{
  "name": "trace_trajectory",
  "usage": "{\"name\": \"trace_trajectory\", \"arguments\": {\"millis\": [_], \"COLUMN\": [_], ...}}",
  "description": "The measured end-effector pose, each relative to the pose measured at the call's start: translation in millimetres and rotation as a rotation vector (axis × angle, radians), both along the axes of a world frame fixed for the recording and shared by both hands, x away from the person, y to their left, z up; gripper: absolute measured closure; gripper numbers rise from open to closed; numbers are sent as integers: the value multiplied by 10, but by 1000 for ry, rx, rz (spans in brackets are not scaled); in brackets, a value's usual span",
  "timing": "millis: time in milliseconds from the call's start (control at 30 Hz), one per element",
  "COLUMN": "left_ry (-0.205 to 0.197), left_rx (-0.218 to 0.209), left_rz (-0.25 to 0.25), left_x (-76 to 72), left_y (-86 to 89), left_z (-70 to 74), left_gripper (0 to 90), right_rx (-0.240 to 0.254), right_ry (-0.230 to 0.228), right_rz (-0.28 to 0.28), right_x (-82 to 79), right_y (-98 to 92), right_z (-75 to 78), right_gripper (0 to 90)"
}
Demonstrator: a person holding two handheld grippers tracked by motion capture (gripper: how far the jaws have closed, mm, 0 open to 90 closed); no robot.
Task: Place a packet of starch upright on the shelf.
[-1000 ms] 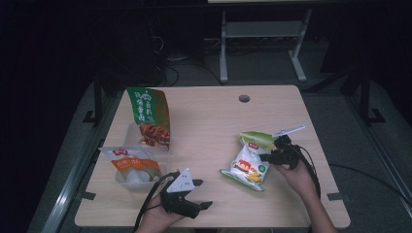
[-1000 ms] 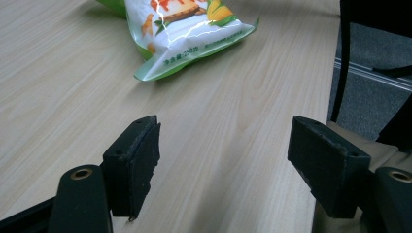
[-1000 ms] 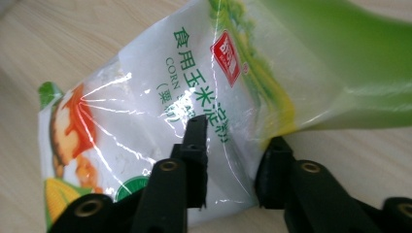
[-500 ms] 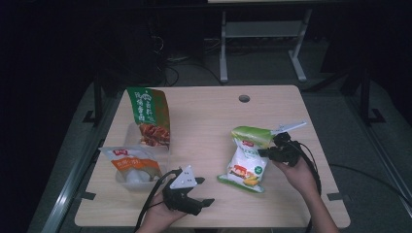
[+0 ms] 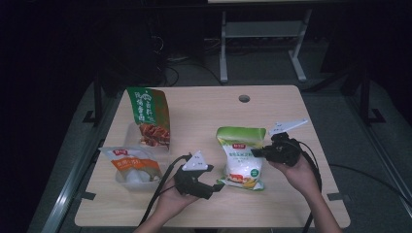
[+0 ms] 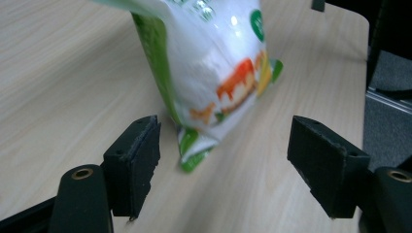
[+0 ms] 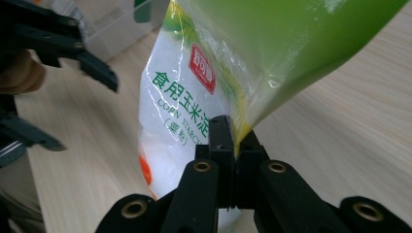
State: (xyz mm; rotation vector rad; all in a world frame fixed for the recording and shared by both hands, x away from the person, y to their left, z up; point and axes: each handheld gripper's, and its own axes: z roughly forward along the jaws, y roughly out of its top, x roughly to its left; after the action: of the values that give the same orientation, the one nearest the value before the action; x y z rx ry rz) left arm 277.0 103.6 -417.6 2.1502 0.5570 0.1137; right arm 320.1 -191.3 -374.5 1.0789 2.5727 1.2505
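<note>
From the high view, the right tongs are clamped on the side edge of the corn starch bag, which hangs upright over the front middle of the surface with its bottom corner touching or just above the wood (hard to tell which); the left tongs point at its lower corner, and a tall green pouch and a white and orange packet sit at the left. In the left gripper view those tongs stand apart, the bag just ahead, untouched. In the right gripper view the tongs pinch the bag's green edge
</note>
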Motion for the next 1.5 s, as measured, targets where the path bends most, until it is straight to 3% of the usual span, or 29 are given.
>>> {"name": "trace_trajectory", "arguments": {"millis": [133,200,300,433,567,733,1067,1200,1367,1500], "left_ry": [19,23,64,89,64,44,-20,-16,-21,-27], "left_rx": [-23,-33,-79,-98,-54,-38,-32,-14,-18,-19], "left_rz": [17,29,48,38,38,76,139,146,142,137], "left_x": [112,170,248,307,304,309,217,189,161,147], "left_y": [-68,-81,-90,-116,-152,-103,36,72,77,61], "left_z": [24,41,59,93,126,150,219,158,147,150], "left_gripper": [321,377,460,578,733,856,894,894,894,896], "right_rx": [22,28,35,45,51,61,87,64,66,43], "right_ry": [-2,-13,-23,-33,-41,-41,-64,-37,-36,-25], "right_rz": [24,44,66,84,95,114,119,123,124,127], "right_x": [-28,-38,-59,-77,-77,-82,-42,-6,-6,-7], "right_y": [17,27,51,95,141,189,317,369,370,383], "right_z": [26,37,54,73,90,93,119,26,-13,-23], "right_gripper": [887,886,887,887,887,889,888,885,871,800]}}
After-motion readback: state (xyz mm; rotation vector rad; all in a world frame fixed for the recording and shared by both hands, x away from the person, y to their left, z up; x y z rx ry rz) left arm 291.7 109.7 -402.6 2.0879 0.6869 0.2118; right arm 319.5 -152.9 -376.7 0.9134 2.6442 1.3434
